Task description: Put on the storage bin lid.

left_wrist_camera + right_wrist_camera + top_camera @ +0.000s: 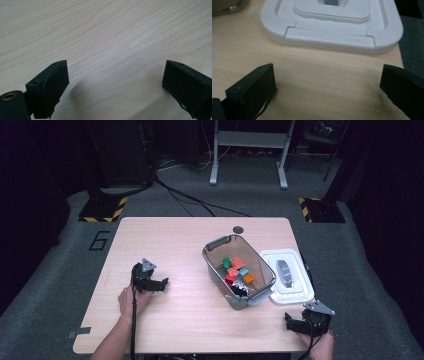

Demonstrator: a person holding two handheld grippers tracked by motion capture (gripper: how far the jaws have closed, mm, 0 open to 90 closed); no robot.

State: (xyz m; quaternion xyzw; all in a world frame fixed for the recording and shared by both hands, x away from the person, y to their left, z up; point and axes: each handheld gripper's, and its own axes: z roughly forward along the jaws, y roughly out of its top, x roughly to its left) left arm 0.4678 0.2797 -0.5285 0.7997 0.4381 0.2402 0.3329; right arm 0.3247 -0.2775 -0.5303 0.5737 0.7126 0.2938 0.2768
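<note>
Both hand-held grippers released, left [162,284], right [289,321], bin [216,270] w/ colored blocks [237,270], lid [295,292] beside.

Bin [215,265] of blocks [236,270], white lid [295,290] beside

grey carpet floor [60,270], metal frame [250,142]

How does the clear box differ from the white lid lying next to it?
The box is see-through grey, while the lid is solid white. The box stands deep and open, holding coloured blocks; the lid lies flat, with a grey handle on top. Both sit on the table, rounded rectangles alike.
</note>
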